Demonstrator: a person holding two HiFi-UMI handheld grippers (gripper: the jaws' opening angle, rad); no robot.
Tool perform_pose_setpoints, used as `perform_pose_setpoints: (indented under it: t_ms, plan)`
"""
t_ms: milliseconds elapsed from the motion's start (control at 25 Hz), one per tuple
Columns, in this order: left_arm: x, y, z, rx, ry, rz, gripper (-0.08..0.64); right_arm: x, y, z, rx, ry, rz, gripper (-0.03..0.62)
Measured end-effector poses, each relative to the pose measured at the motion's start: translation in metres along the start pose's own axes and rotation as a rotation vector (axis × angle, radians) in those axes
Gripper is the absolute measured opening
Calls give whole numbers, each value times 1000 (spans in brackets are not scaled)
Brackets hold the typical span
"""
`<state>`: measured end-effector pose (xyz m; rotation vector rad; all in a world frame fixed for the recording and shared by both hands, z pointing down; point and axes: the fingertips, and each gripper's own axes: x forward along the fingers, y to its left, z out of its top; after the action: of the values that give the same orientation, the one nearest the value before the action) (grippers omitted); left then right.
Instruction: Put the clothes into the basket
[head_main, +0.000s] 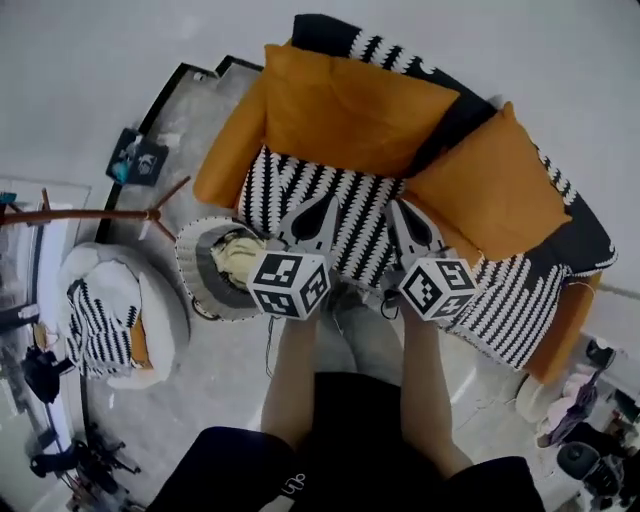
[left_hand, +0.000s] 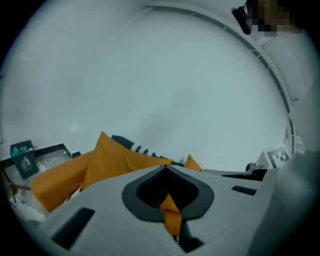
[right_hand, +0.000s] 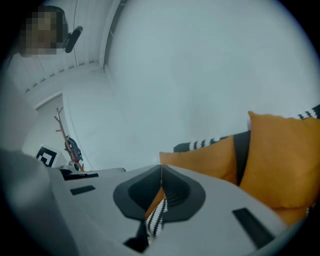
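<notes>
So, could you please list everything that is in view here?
Zigzag-patterned cloth with orange lining: one, black-and-white, stretched between both claws, before the sofa.
Curved fabric sofa: one, black with striped parts, ahead.
Square cushions: two, orange, on the sofa.
Round ribbed basket: one, black-and-white rim, floor at left, pale clothes inside.
Soft pouf: one, white, far left, striped cloth on it.
Wooden coat stand: one, brown, left.
Left claw: one, grey, shut on the cloth.
Right claw: one, grey, shut on the cloth.
</notes>
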<state>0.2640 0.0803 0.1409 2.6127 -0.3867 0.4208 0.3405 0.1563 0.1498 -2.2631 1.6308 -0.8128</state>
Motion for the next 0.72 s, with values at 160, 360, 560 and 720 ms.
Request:
perform_pose_setpoints:
  t_ms: [160,360,560,720]
  plan:
    - [30,-96,40,207,-17,-75,9,-63,-32,81,62,-200,4,12]
    - [44,-192,98,322,-105,-259,9,-133,-54,167,-38,-399,-110,12]
    - [46,-258,145,406,-174,-369,9,-195,-57,240,-164,-539,-250,12]
    - [40,-292,174,431,-222,-402,9,-224,-54,270,-194,-591,-321,13]
